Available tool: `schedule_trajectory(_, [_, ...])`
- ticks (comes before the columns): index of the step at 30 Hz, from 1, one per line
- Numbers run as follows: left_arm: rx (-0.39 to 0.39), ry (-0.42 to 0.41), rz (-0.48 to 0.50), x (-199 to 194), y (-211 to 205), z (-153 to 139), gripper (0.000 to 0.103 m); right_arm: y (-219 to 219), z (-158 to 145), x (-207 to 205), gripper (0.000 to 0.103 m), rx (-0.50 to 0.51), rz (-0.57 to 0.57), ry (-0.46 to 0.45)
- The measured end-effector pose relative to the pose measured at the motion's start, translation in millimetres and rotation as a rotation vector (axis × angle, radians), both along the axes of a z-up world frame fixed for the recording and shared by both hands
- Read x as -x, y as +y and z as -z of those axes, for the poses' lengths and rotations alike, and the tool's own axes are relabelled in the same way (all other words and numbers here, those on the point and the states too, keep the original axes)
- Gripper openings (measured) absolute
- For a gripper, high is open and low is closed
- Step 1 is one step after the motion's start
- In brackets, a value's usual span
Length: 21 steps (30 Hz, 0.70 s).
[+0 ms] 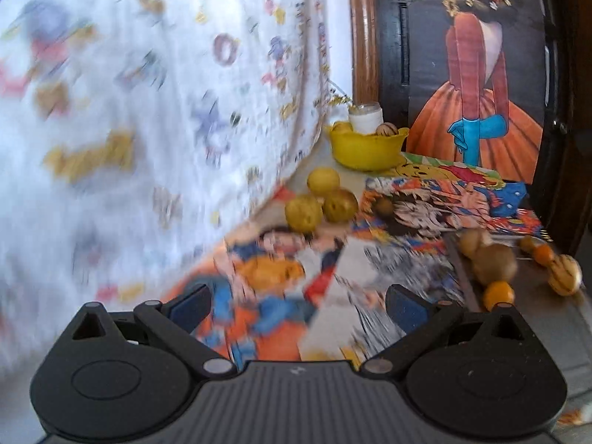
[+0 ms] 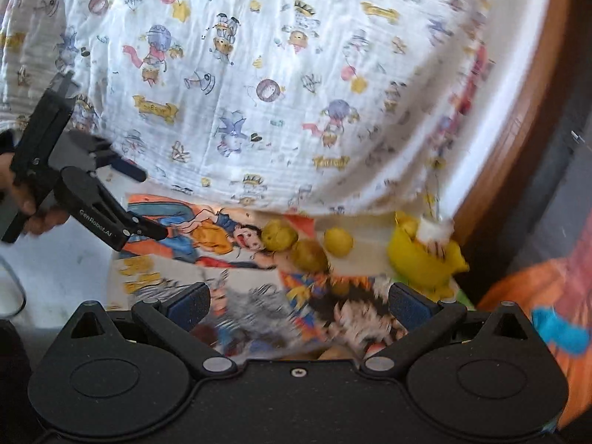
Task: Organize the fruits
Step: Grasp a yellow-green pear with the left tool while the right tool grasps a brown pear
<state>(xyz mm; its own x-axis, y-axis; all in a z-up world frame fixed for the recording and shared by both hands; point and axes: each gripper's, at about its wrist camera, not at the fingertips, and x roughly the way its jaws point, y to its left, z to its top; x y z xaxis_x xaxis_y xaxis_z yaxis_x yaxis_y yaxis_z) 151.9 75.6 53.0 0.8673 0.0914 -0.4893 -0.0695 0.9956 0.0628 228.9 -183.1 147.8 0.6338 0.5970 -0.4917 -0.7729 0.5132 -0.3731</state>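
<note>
Both spread, empty: left hand-held gripper (image 1: pixel 298 309), right hand-held gripper (image 2: pixel 299 307). Blurred at right frame edge: yellow bowl (image 2: pixel 421 259). Three fruits (image 1: pixel 322 199) mid-frame, beside draped cloth (image 1: pixel 148 92).

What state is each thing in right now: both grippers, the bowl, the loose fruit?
left gripper: open, holding nothing.
right gripper: open, holding nothing.
yellow bowl: upright on the table, fruit inside.
white jar: upright just behind the bowl.
three yellow-green fruits: loose on the table, clustered together, outside the bowl.
brown and orange fruits: loose at the table's right side.
</note>
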Motion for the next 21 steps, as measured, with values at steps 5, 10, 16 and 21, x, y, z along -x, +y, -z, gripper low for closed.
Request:
schedule_trajectory(5, [-0.107, -0.010, 0.091, -45, 0, -8, 0.103, 20, 0, -71, 0.102, 0.111, -0.118, 0.003])
schedule_trajectory(10, [-0.268, -0.024, 0.217, -98, -11, 7, 0.103, 60, 36, -138, 0.096, 0.246, -0.224, 0.036])
schedule_trajectory(16, [-0.316, 0.018, 0.279, -159, -7, 38, 0.102, 103, 81, -187, 0.089, 0.359, -0.349, 0.005])
schedule_trajectory(21, [-0.368, 0.062, 0.305, -186, 0, 59, 0.099, 132, 104, -213, 0.086, 0.396, -0.408, 0.012])
